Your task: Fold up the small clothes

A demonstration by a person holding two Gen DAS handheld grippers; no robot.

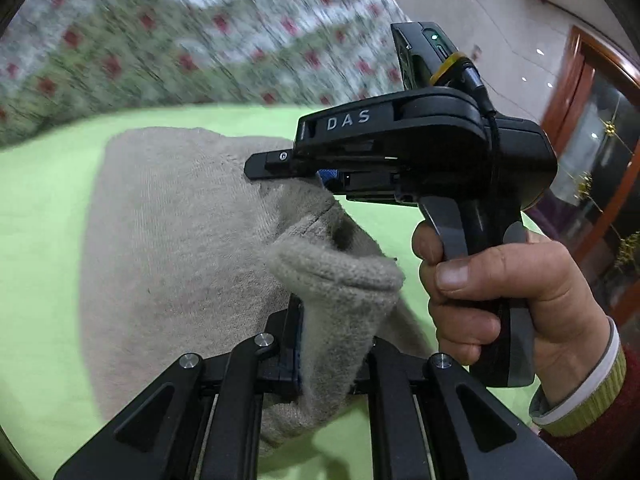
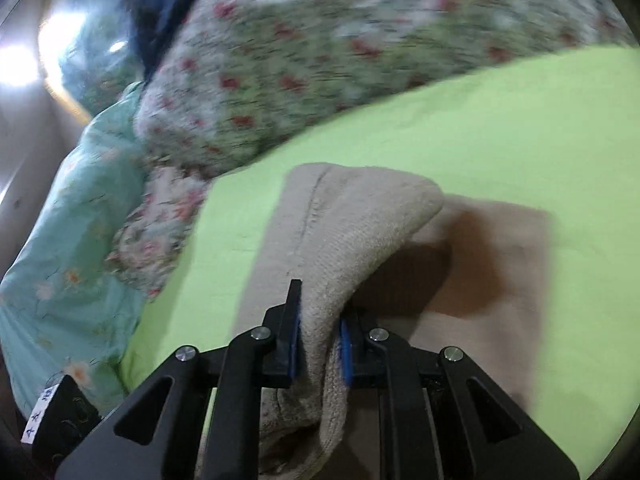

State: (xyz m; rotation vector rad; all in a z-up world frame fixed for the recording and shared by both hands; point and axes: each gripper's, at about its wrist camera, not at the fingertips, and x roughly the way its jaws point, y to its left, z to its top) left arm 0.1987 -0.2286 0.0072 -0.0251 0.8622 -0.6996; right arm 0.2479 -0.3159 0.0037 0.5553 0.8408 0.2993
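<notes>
You've got both hand-held grippers (image 1: 320, 344) (image 2: 320, 344) clamped on the grey knit (image 1: 168, 240) mid-fold; next, carry that edge across the green sheet (image 2: 500, 128)

The garment (image 1: 180, 240) is beige knit cloth, fuzzy and matt – ribbed at its folded edge. The sheet (image 2: 480, 128) is smooth, matt green cloth. The quilt (image 2: 300, 60) is soft floral fabric. Both grippers (image 1: 332, 340) (image 2: 320, 332) are matt black plastic – shiny metal rivets, blue pads.

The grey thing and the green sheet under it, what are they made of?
The grey garment looks like soft knitted wool or cotton: ribbed stitches and a fuzzy edge show. The green sheet looks like smooth, matte woven cotton, though blur leaves that open.
</notes>
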